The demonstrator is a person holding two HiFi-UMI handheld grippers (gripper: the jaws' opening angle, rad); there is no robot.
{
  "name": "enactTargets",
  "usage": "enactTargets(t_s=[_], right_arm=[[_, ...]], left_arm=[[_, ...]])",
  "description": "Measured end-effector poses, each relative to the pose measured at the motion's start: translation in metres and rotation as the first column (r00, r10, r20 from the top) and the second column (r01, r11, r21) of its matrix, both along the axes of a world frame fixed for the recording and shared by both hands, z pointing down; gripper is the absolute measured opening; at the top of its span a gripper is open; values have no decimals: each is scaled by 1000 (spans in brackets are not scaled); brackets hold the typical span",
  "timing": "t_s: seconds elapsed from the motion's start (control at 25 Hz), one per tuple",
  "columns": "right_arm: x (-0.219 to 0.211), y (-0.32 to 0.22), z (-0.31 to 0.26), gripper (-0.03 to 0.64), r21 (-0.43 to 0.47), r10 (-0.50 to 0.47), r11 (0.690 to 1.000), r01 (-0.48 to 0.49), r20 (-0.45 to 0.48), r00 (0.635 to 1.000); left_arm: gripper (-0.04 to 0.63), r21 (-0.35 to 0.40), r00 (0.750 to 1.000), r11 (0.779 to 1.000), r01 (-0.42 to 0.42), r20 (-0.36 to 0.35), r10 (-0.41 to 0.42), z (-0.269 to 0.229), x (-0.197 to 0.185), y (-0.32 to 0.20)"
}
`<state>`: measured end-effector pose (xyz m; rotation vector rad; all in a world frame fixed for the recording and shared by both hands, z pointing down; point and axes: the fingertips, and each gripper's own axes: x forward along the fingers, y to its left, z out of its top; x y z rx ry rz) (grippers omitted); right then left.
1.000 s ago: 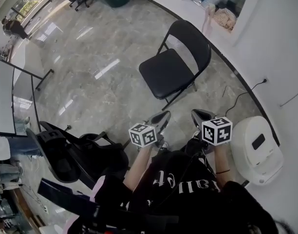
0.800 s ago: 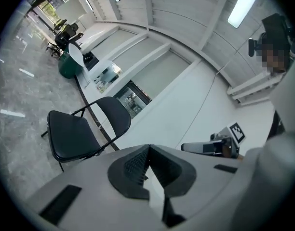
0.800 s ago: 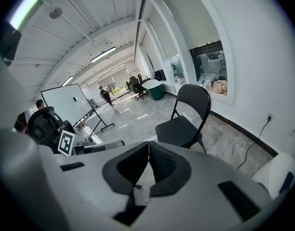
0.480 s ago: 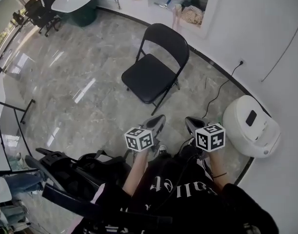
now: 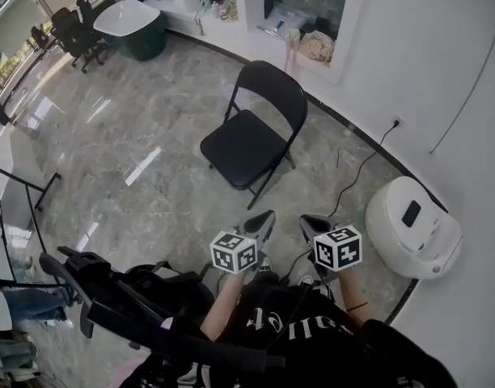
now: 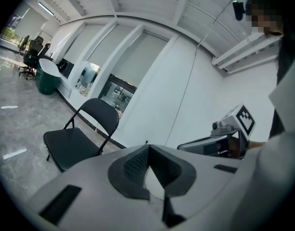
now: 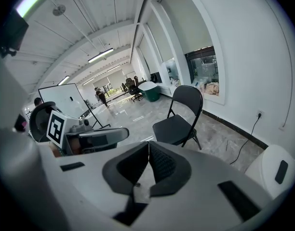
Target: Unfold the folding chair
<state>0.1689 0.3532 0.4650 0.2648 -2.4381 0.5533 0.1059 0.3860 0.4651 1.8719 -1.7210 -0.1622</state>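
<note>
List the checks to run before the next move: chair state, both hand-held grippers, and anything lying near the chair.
1. Folding chair open, seat down, back upright: ok.
2. Left hand-held gripper jaws together, nothing between them: ok.
3. Right hand-held gripper jaws together, nothing between them: ok.
4. Both grippers apart from the chair, no contact: ok.
5. Cable lies apart from the chair's legs: ok.
6. All of the chair's feet planted evenly: cannot tell.
</note>
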Motion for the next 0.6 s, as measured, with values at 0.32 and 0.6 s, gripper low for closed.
enactTargets(t_s=[0.32,0.6], right_arm=[[50,5,0,17,-26,-59,998,59,6,998],[66,5,-14,17,7,-98,995,98,55,994]], left_arm=[[5,33,994,995,98,-61,-96,-16,55,14],[5,51,994,993,105,-48,-102,-29,82,12]])
